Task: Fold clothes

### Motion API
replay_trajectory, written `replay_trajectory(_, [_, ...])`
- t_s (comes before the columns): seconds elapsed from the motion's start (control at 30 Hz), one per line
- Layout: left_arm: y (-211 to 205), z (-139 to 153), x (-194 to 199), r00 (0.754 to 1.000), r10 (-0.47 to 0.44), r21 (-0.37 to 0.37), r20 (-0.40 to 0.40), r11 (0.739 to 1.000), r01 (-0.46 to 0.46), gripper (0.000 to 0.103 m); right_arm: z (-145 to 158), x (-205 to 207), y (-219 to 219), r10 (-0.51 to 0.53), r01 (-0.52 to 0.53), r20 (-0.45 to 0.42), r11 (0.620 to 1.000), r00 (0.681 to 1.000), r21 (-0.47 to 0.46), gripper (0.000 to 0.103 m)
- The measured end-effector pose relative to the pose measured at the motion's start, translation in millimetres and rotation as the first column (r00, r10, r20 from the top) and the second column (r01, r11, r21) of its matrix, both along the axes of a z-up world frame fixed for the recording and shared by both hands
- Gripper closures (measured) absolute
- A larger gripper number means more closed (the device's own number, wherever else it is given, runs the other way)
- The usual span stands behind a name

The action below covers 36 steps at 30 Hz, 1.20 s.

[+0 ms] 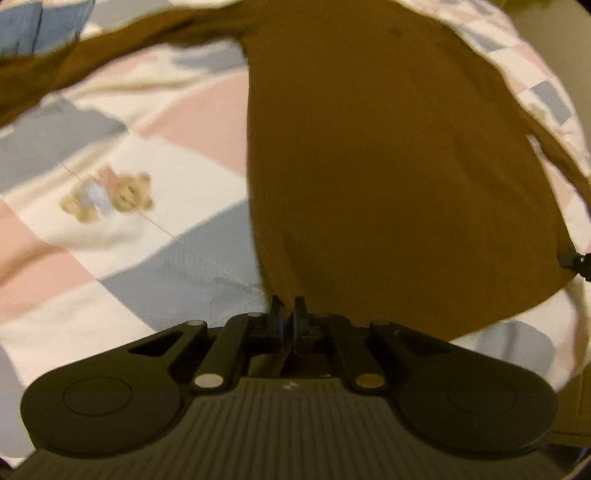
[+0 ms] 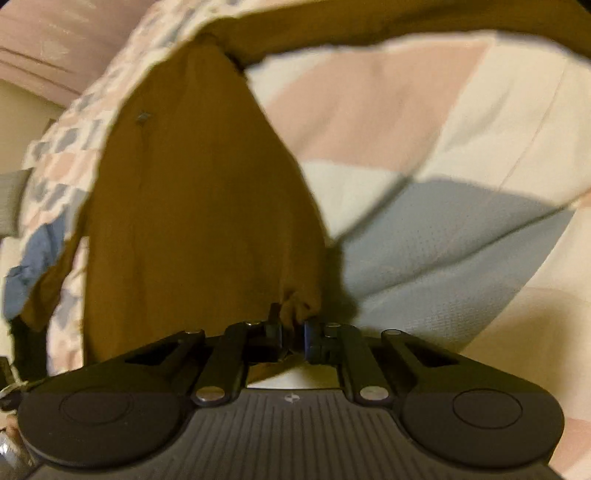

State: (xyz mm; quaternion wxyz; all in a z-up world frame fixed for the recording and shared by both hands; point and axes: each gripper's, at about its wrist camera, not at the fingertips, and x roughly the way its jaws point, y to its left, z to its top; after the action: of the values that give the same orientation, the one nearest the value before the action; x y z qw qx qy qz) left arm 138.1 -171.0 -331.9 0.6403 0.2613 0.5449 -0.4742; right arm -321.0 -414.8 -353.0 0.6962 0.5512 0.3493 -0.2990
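Observation:
A brown long-sleeved garment lies spread over a patchwork quilt, its body running away from the camera and one sleeve stretching to the upper left. My left gripper is shut on the garment's near hem at its left corner. In the right wrist view the same brown garment fills the left half, with a sleeve arching across the top. My right gripper is shut on a bunched corner of the hem. The tip of the other gripper shows at the right edge of the left wrist view.
The quilt has pink, grey-blue and cream squares with a teddy bear print. A blue cloth lies at the left beyond the garment. A pink wall or headboard sits past the bed's far edge.

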Motion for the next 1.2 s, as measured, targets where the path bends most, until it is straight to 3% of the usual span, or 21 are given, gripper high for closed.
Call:
replay_trajectory(0.1, [20,42,12,0.999,0.045,-0.076,-0.026,0.996,-0.047,0.101,37,-19,4,-0.035,0.034,0.092,0.999,0.995,0.020,0.095])
replay_trajectory(0.17, [28,65,10,0.998,0.054,-0.109,-0.009,0.993,-0.055,0.101,53,-22,10,-0.011,0.011,0.106,1.000,0.994,0.002,0.095])
replay_trajectory(0.23, [30,69,2,0.998,0.062,-0.106,0.003,0.992,-0.062,0.101,50,-20,16,0.010,-0.009,0.068,1.000,0.998,-0.013,0.095])
replay_trajectory(0.4, [30,6,-19,0.998,0.056,0.058,0.028,0.997,-0.058,0.101,-5,-6,29,0.026,-0.022,-0.111,0.999,0.993,0.036,0.094])
replay_trajectory(0.47, [32,-12,-24,0.997,0.057,0.104,0.043,0.993,-0.062,0.099,-15,-5,35,0.000,0.005,-0.140,0.999,0.990,0.039,0.094])
replay_trajectory(0.53, [28,-22,-27,0.997,0.031,0.140,0.066,0.989,-0.040,0.098,-16,-1,37,-0.012,0.018,-0.168,0.999,0.986,0.033,0.085])
replay_trajectory(0.6, [21,-23,-31,0.995,-0.026,0.177,0.100,0.984,0.008,0.088,-5,2,38,-0.019,0.019,-0.233,1.000,0.972,-0.002,0.058])
replay_trajectory(0.73, [28,5,-27,0.982,-0.095,0.198,0.160,0.978,0.062,0.084,26,-27,35,-0.134,0.118,-0.245,0.990,0.960,-0.081,0.047])
replay_trajectory(0.9, [37,54,-15,0.980,-0.014,0.167,0.198,0.986,-0.020,0.084,55,-96,7,-0.374,0.343,-0.213,0.924,0.902,-0.169,0.046])
replay_trajectory(1.0, [10,77,-29,0.974,-0.004,0.115,0.227,0.993,-0.022,0.082,67,-138,-31,-0.470,0.436,-0.140,0.873,0.871,-0.220,0.047])
replay_trajectory(1.1, [-27,95,-60,0.974,0.023,0.035,0.225,0.999,-0.031,0.081,64,-171,-79,-0.536,0.501,-0.095,0.828,0.839,-0.252,0.047])
replay_trajectory(1.2, [-60,103,-95,0.982,0.067,-0.016,0.179,0.998,-0.065,0.077,40,-194,-128,-0.580,0.544,-0.107,0.802,0.807,-0.246,0.047])
